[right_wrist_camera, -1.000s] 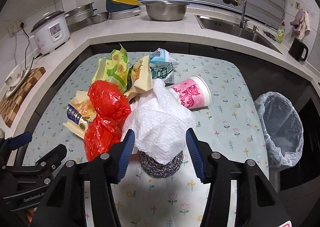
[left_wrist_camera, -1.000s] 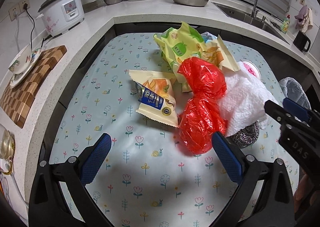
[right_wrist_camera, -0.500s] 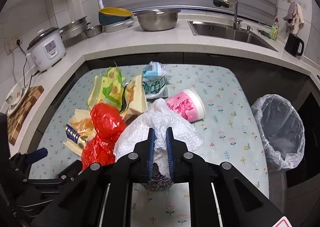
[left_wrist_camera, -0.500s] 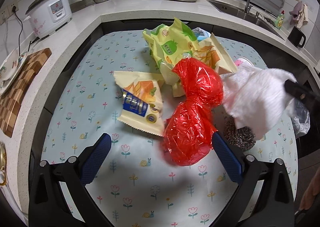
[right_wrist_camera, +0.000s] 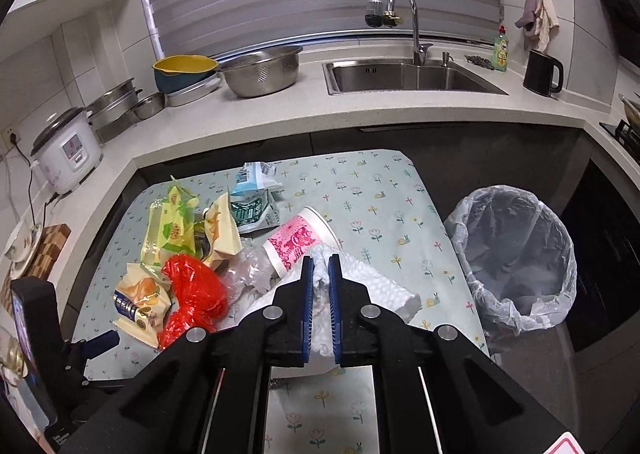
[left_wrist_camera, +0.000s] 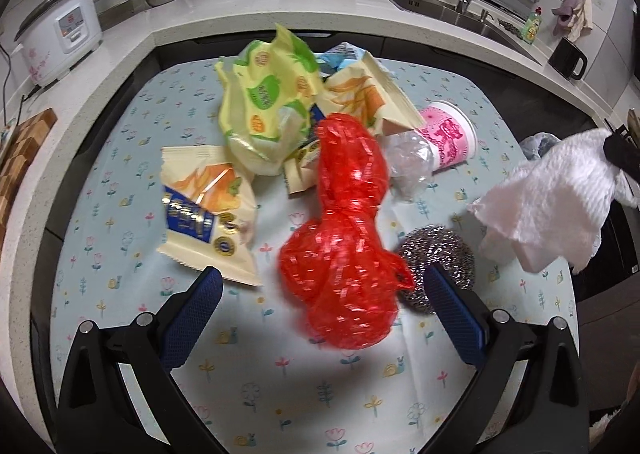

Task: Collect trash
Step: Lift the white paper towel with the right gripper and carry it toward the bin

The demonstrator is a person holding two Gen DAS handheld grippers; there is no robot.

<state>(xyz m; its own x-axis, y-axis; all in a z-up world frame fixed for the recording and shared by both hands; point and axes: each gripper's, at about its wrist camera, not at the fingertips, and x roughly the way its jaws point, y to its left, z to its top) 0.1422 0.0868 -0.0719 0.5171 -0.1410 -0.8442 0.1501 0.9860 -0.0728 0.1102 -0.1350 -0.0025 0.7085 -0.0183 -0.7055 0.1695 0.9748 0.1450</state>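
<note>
My right gripper [right_wrist_camera: 321, 266] is shut on a crumpled white paper towel [right_wrist_camera: 374, 286], which hangs above the table; in the left wrist view the towel [left_wrist_camera: 552, 198] dangles at the right, above the table's right edge. My left gripper [left_wrist_camera: 320, 294] is open, its blue pads either side of a red plastic bag [left_wrist_camera: 348, 238] on the flowered tablecloth [left_wrist_camera: 132, 238]. A steel wool scourer [left_wrist_camera: 440, 258] lies just right of the red bag. Snack wrappers [left_wrist_camera: 208, 206], a yellow-green bag [left_wrist_camera: 264, 102] and a pink paper cup [left_wrist_camera: 448, 134] lie behind.
A bin lined with a clear bag [right_wrist_camera: 516, 254] stands on the floor right of the table. The counter behind carries a rice cooker [right_wrist_camera: 68, 150], metal bowls [right_wrist_camera: 260, 70], a sink [right_wrist_camera: 408, 74] and a black kettle [right_wrist_camera: 542, 72]. A wooden board [left_wrist_camera: 20, 158] sits at the left.
My right gripper shut on the white paper towel and lifted it up and to the right, uncovering the scourer. My left gripper moved in toward the red bag and stayed open.
</note>
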